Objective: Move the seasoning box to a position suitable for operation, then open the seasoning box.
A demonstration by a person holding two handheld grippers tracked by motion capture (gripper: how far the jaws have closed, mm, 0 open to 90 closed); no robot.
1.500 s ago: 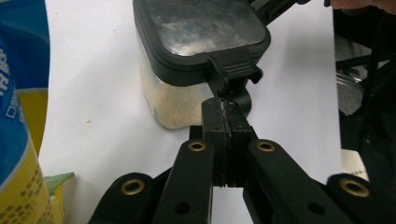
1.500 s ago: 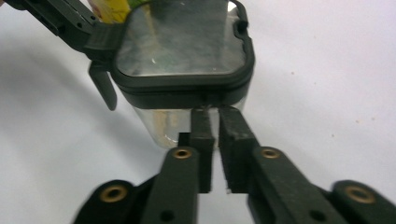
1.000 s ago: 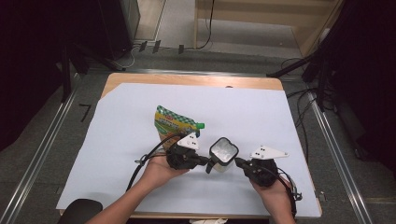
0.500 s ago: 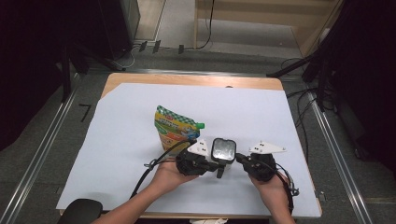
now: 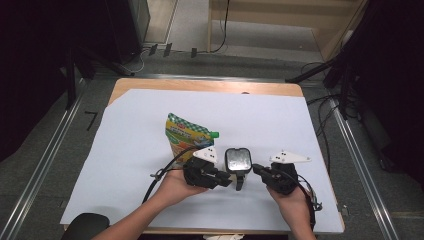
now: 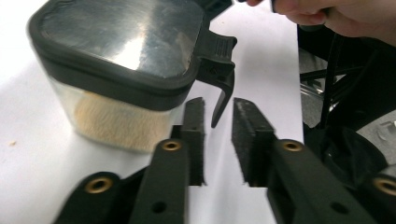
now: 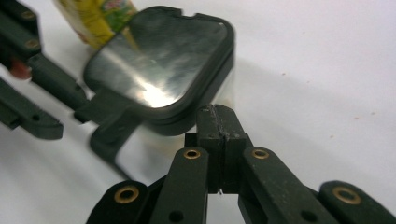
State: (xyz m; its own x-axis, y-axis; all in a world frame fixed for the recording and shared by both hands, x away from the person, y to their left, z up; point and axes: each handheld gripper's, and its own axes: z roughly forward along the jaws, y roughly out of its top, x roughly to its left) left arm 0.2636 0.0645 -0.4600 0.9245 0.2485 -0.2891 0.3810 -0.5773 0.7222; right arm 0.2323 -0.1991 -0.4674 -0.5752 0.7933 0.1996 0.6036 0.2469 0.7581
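A clear jar [image 5: 237,161] with a black lid and some beige powder in it stands on the white sheet. In the left gripper view the jar [image 6: 121,42] has a black handle [image 6: 219,70] hanging off its lid. My left gripper [image 6: 218,116] has just been opening, and the handle's tip sits at the gap with no pad pressing on it. From the right, my right gripper [image 7: 219,116] is shut, its tip against the jar [image 7: 159,65] just under the lid rim. In the high view the left gripper [image 5: 227,181] and right gripper [image 5: 255,169] flank the jar.
A green and yellow pouch [image 5: 185,135] with a green cap lies just behind and left of the jar. The white sheet [image 5: 300,125] covers most of the wooden table. Cables trail from both grippers toward the near edge. Dark equipment stands around the table.
The left hand has shifted slightly beside the jar's handle. Jar, pouch and right gripper keep their places.
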